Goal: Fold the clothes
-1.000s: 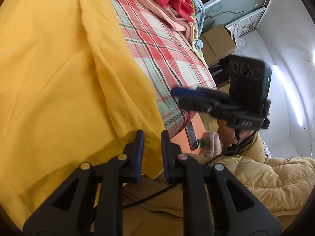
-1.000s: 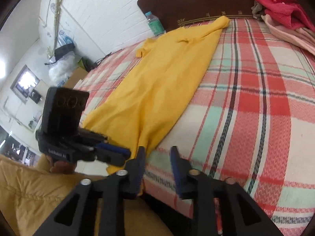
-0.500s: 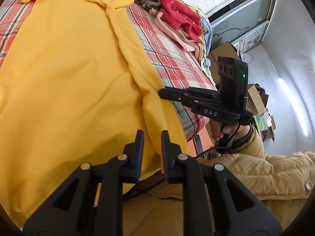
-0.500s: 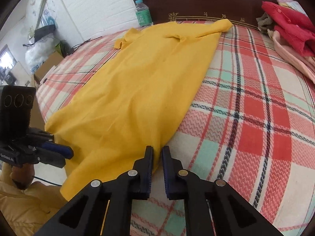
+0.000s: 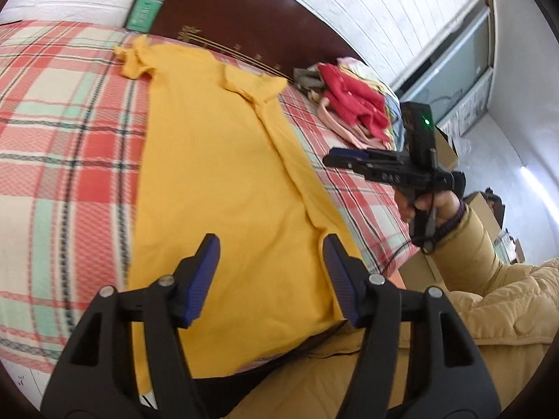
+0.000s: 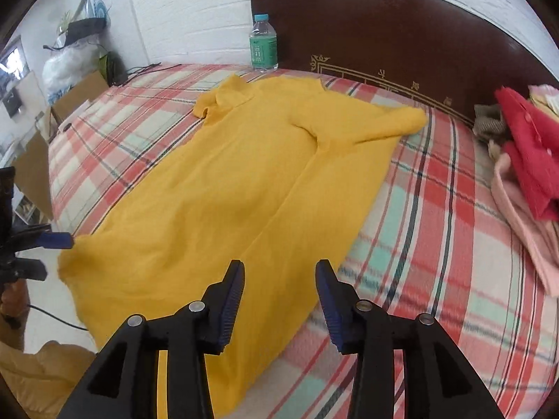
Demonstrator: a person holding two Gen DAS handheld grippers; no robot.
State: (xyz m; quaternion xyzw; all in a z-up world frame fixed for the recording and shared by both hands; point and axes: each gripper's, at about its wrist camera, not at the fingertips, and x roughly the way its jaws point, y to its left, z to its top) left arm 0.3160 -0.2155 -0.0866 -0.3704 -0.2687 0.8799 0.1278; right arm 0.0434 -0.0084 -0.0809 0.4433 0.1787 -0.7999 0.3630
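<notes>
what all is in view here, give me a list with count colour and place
yellow garment: 1, yellow, spread flat along the bed, hem hanging over the near edge
plaid bedcover: 1, red, mint and cream, under the garment
headboard: 1, dark brown with gold trim, at the far end of the bed
water bottle: 1, clear with a green label, upright beside the headboard
clothes pile: 1, red, pink and grey, on the bed's right side
cardboard boxes: several, brown, on the floor left of the bed
left gripper: 1, black with blue pads, open over the hem
right gripper: 1, black with blue pads, open over the hem
</notes>
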